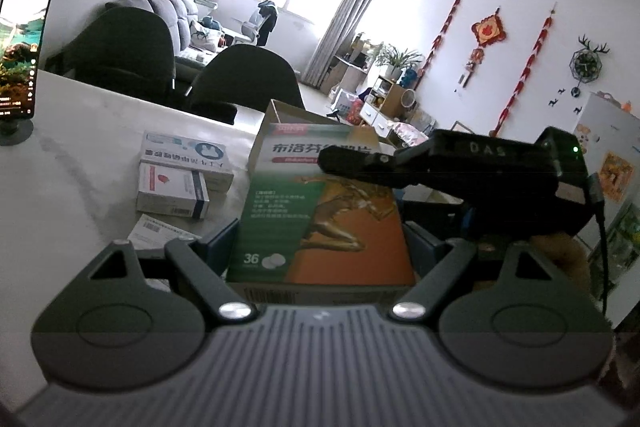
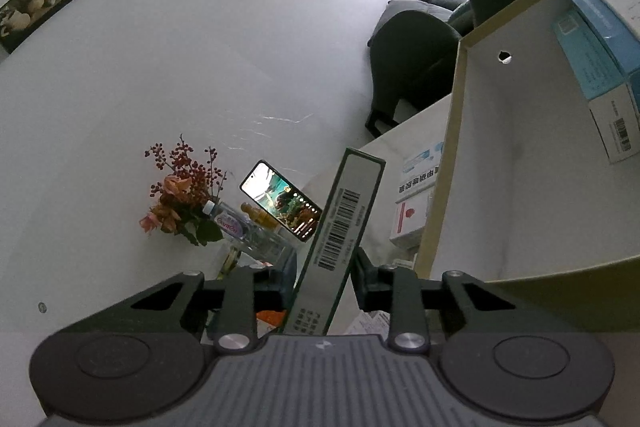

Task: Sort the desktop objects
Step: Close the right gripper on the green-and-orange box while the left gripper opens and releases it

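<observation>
Two grippers share one flat green-and-orange cardboard medicine box (image 1: 320,211), held above the pale table (image 1: 80,147) before the open tan carton (image 2: 500,147). Left gripper (image 1: 320,247) spans its wide faces; right gripper (image 2: 320,287) clenches its barcode edge. Risk: opposing pulls could twist or crush it. Both point slightly downward.

Green-and-orange medicine box (image 1: 320,211)
</observation>
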`<state>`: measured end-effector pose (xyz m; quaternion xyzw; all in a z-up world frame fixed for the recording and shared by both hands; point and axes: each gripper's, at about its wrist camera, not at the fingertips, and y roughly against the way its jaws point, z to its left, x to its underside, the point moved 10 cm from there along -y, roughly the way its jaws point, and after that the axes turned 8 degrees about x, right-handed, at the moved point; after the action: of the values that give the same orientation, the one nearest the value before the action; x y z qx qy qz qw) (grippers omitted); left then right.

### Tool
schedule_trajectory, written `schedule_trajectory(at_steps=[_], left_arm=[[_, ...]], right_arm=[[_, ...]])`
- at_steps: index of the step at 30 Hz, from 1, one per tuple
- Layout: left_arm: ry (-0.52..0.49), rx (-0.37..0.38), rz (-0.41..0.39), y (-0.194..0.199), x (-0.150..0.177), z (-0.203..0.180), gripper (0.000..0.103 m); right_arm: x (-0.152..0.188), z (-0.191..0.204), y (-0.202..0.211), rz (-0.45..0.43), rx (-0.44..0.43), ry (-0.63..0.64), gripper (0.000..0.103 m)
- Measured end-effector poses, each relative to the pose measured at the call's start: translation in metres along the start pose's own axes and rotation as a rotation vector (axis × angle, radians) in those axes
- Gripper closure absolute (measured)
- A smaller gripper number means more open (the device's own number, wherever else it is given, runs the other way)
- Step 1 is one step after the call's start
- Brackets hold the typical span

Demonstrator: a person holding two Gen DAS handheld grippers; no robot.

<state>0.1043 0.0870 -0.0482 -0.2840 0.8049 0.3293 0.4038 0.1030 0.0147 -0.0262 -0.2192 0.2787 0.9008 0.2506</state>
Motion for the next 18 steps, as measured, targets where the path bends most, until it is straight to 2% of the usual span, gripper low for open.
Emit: schedule_trajectory(at_steps=[6, 12, 18], left_arm=[[-0.026, -0.01, 0.005, 0.0, 0.002, -0.005, 0.017], [-0.003, 0.015, 0.009, -0.002, 0.002, -0.005, 0.016], [-0.003, 0.021, 0.005, 0.001, 0.002, -0.003, 0.01]], right_arm=[[0.0, -0.002, 0.0, 0.003, -0.012, -0.028, 0.074], [-0.005, -0.001, 0.002, 0.008, -0.046, -0.048, 0.081], [-0.01, -0.007, 0.003, 0.001, -0.031, -0.067, 0.081]])
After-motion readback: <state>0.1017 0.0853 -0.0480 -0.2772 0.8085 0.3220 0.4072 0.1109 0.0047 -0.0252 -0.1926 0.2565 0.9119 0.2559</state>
